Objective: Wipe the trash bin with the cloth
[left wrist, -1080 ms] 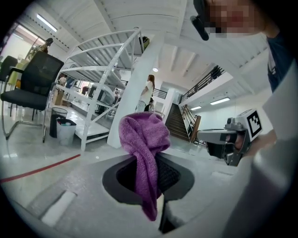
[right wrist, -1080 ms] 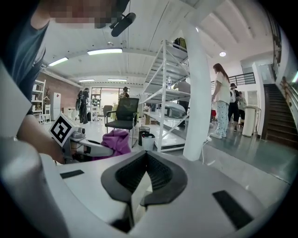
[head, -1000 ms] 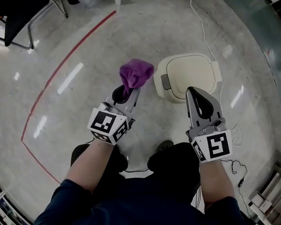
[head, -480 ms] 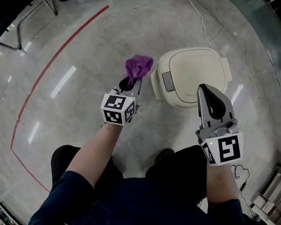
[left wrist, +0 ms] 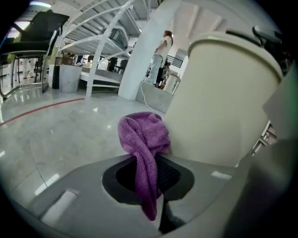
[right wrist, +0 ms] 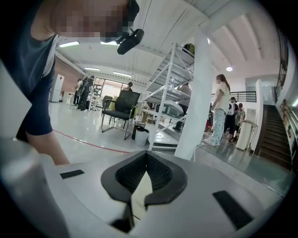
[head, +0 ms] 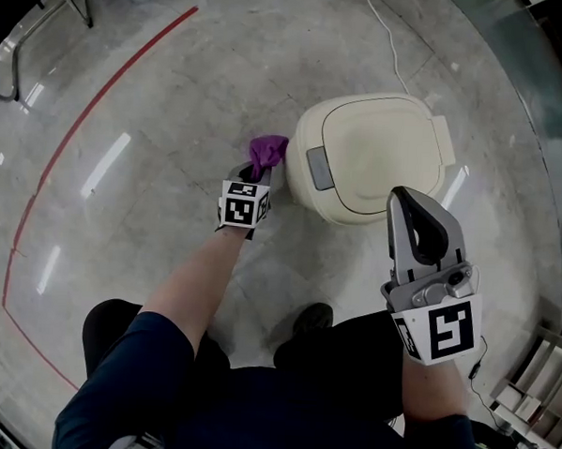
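Observation:
A cream trash bin [head: 371, 153] with a closed lid and a grey latch stands on the floor ahead of me. My left gripper [head: 253, 177] is low at the bin's left side, shut on a purple cloth [head: 267, 153]. In the left gripper view the purple cloth [left wrist: 143, 139] bunches beyond the jaws and rests against the bin's wall [left wrist: 219, 102]. My right gripper [head: 406, 205] hangs above the bin's near right edge, shut and holding nothing. In the right gripper view its jaws meet at the tips with nothing between them.
A red line [head: 79, 129] curves over the grey floor at the left. A white cable [head: 389, 41] runs away behind the bin. Chair legs [head: 28, 27] stand at the far left. Shelving [right wrist: 170, 88], a pillar and several people are in the distance.
My left gripper has gone forward and down with the cloth, bringing it against the bin's left side. I have moved closer to the bin. The right gripper stayed shut above it.

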The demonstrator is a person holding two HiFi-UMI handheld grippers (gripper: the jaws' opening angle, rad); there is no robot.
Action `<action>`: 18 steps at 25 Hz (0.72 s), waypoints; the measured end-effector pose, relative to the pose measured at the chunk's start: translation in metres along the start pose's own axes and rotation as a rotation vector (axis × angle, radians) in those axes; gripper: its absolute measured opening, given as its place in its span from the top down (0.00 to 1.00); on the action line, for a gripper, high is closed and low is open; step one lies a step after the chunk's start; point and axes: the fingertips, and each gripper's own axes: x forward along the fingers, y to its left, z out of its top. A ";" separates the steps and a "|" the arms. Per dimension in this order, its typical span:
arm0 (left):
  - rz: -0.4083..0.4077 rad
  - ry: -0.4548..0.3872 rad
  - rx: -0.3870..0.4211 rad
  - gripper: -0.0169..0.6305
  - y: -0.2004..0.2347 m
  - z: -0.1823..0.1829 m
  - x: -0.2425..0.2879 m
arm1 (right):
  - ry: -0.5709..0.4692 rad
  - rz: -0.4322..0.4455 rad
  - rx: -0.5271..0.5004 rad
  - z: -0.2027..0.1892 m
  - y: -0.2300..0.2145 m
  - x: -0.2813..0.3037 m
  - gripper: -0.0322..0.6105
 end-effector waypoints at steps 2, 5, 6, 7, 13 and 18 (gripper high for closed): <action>-0.008 0.033 0.005 0.89 -0.003 -0.011 0.011 | -0.003 0.008 -0.003 0.000 0.001 -0.001 0.93; -0.054 0.038 0.007 0.89 -0.015 -0.009 0.020 | -0.015 0.023 -0.013 0.001 0.004 -0.003 0.93; -0.071 0.032 0.007 0.89 -0.020 -0.006 0.020 | -0.021 0.026 -0.015 0.002 0.005 -0.004 0.93; -0.086 0.023 0.003 0.89 -0.024 -0.002 0.019 | -0.029 0.029 -0.014 0.002 0.005 -0.005 0.93; -0.180 -0.064 -0.022 0.89 -0.048 0.041 -0.020 | -0.072 0.043 0.019 0.002 0.007 -0.005 0.93; -0.241 -0.144 -0.021 0.89 -0.078 0.091 -0.074 | -0.134 0.043 0.058 0.014 0.007 -0.004 0.93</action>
